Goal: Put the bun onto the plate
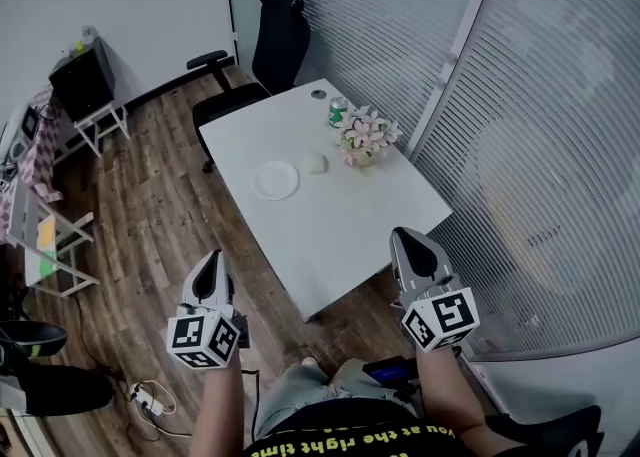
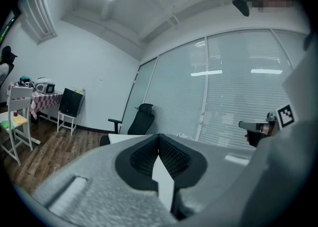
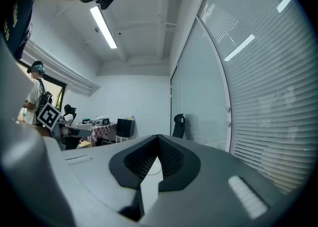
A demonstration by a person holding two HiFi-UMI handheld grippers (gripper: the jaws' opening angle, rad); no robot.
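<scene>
In the head view a pale round bun [image 1: 316,163] lies on the white table [image 1: 340,235], just right of an empty white plate [image 1: 276,181]. Both sit toward the table's far half. My left gripper [image 1: 214,257] hovers over the wooden floor, off the table's near left corner, and its jaws meet at the tips. My right gripper [image 1: 400,235] hangs over the table's near right edge, also shut with nothing in it. Both are well short of the bun and plate. In the gripper views the left gripper [image 2: 158,135] and the right gripper [image 3: 158,136] show closed, empty jaws.
A pot of pink flowers [image 1: 364,137] and a green can [image 1: 338,111] stand behind the bun. A black office chair [image 1: 272,50] is at the table's far end. A glass wall with blinds [image 1: 520,125] runs along the right. Small tables [image 1: 90,95] and a power strip [image 1: 148,400] are on the left.
</scene>
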